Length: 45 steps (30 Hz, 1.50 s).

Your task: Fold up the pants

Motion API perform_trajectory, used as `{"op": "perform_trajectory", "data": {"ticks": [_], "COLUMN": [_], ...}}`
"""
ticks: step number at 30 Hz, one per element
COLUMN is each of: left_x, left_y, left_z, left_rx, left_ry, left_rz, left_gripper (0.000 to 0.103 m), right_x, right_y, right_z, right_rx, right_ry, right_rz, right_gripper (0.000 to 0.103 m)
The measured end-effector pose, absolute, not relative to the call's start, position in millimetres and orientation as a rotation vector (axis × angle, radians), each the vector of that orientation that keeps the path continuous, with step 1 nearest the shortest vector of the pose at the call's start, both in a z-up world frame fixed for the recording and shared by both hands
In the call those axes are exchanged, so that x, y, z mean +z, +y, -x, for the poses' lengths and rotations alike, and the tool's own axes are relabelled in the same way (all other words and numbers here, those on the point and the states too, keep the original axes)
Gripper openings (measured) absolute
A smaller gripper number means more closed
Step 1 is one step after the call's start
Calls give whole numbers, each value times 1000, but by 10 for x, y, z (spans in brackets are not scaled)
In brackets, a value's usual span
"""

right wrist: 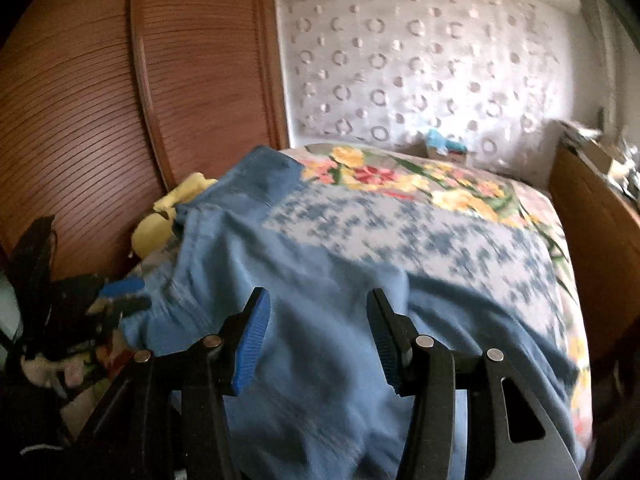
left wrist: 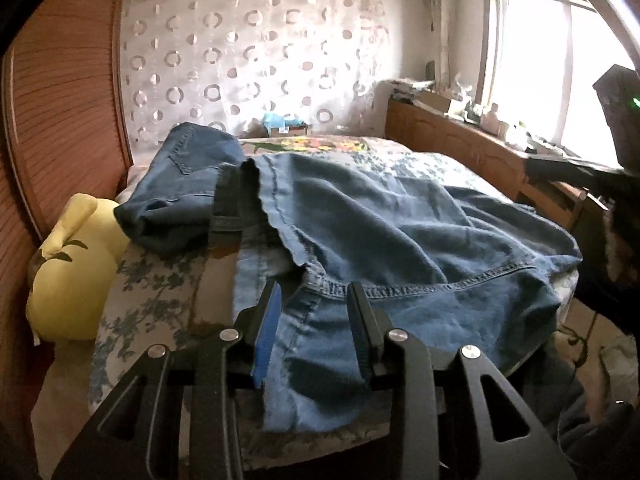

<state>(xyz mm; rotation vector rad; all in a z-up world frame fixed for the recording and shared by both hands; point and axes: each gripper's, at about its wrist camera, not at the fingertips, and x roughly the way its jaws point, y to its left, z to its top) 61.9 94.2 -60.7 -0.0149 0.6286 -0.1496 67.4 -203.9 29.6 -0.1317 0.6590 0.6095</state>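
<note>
Blue denim pants (left wrist: 400,232) are seen spread, rumpled, across a bed (right wrist: 460,236) with a floral cover. The left gripper (left wrist: 316,300) is held over the near edge, its fingers parted with cloth lying between them unpinched. The right gripper (right wrist: 318,320) (its view blurred) is held above the denim, fingers spread wide. A yellow plush toy (left wrist: 76,268) is wedged beside the bed.

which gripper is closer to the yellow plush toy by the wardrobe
Left. The left gripper sits over the jeans with the yellow plush toy just off to its left. The right gripper is farther along the jeans, beyond the left one.
</note>
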Motion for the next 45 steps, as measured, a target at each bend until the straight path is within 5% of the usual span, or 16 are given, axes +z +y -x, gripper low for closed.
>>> {"op": "perform_trajectory", "data": {"ticks": [15,18,23,31,41,45], "left_x": [-843,-816,-686,-258,-401,-378], "left_y": [826,782,790,996,1038,1012], "left_z": [-955,-934,-825,-343,-345,-352], "left_rx": [-118,-137,-159,-128,-106,-110], "left_ry": [709,693,654,556,602,606], "left_rz": [-45,-61,-51,1,-3,7], "left_gripper": [35,20,17,17,17,27], "right_x": [-3,-74,-152,-149,-92,-92], "right_y": [-2536,-2586,-2694,-2666,-2661,-2649], "right_z": [-89,-55,-104,-162,-120,-59], "right_rx": [530,528,530,560,549,540], "right_ry": [698,718,746,748,725,707], "right_rz": [50,28,-6,-15,26,43], "right_gripper": [52,52,52,52,52,52]}}
